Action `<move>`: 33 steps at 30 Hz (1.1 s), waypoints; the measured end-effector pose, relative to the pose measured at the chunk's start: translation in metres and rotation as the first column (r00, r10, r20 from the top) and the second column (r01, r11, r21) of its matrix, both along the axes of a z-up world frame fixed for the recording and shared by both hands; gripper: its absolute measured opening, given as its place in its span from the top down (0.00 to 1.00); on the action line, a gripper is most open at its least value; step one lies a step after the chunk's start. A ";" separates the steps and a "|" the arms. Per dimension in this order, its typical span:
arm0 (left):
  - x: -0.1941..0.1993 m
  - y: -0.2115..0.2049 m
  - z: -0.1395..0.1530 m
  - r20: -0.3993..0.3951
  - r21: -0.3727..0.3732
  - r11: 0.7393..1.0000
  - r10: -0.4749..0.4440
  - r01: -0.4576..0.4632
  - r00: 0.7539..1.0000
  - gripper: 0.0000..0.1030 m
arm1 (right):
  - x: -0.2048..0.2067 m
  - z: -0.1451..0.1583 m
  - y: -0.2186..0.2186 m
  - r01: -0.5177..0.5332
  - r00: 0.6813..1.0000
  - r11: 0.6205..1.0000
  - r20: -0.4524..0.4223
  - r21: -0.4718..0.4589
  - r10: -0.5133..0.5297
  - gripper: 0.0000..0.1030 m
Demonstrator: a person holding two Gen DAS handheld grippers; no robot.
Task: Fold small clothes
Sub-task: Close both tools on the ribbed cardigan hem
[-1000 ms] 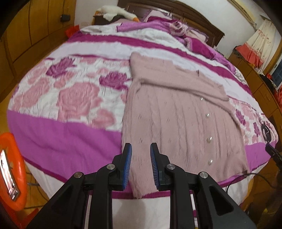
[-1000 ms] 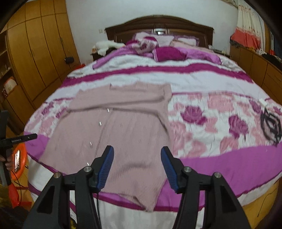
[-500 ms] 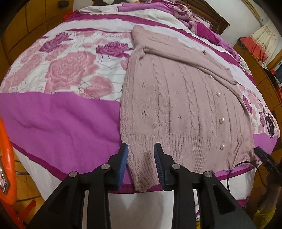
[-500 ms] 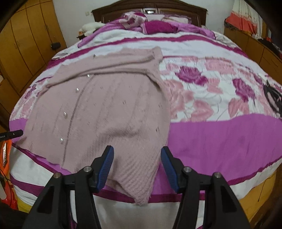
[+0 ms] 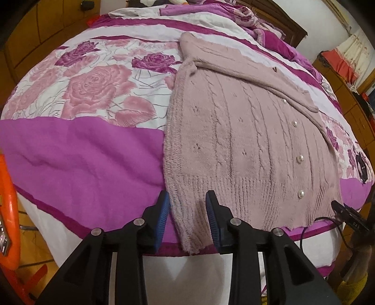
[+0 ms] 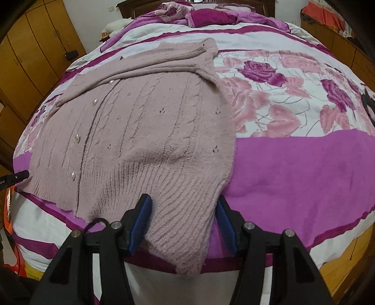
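Note:
A dusty-pink cable-knit cardigan (image 5: 246, 131) with pearl buttons (image 5: 299, 159) lies flat on the bed, sleeves folded across its top, hem at the near edge. My left gripper (image 5: 187, 197) hovers over the hem's left corner, which hangs over the bed edge. Its blue pads (image 5: 164, 211) stand a little apart and do not press the knit. In the right wrist view my right gripper (image 6: 183, 199) is open wide over the cardigan's (image 6: 145, 126) other hem corner, with the ribbed knit showing between its fingers.
The bedspread (image 6: 293, 169) is magenta and white with rose prints. Crumpled bedding and pillows (image 6: 206, 16) lie at the headboard. Wooden wardrobes (image 6: 28, 47) stand at the left. An orange object (image 5: 7, 211) is beside the bed, and a black device with a cable (image 5: 346, 213) sits near the hem.
Both grippers have come down and closer to the cardigan's near hem. The left jaws stand wider apart than a second ago. The right jaws kept their width.

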State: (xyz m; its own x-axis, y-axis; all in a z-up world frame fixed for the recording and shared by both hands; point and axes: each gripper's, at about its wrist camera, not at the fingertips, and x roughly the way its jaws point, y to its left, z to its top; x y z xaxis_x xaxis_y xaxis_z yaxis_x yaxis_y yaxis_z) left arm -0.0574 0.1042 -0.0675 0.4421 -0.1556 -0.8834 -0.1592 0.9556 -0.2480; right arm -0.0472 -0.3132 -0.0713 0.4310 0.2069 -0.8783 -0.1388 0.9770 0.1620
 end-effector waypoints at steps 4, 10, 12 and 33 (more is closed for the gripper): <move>0.003 -0.003 -0.008 -0.020 -0.058 0.998 -0.023 0.022 1.000 0.83 | 0.003 -0.004 -0.002 0.003 1.000 0.999 -0.012 0.037 -0.003 0.43; 0.002 -0.012 -0.013 -0.023 -0.038 0.999 -0.039 0.038 0.999 0.78 | 0.005 -0.005 -0.004 0.000 1.000 0.998 -0.015 0.067 0.001 0.43; 0.002 -0.014 -0.012 -0.021 -0.038 0.998 -0.045 0.044 0.999 0.78 | 0.005 -0.004 -0.004 -0.004 1.000 0.997 -0.013 0.071 0.005 0.43; 0.012 -0.014 -0.025 -0.016 -0.067 0.997 -0.031 0.030 0.999 0.78 | 0.007 -0.008 0.000 -0.044 0.999 0.992 -0.008 0.122 0.045 0.47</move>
State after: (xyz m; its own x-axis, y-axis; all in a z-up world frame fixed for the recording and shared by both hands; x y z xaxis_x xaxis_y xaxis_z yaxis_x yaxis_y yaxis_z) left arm -0.0456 0.0898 -0.0923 0.4214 -0.2275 -0.8779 -0.1353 0.9414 -0.3089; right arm -0.0403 -0.3136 -0.0794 0.4092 0.3311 -0.8502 -0.1793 0.9429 0.2808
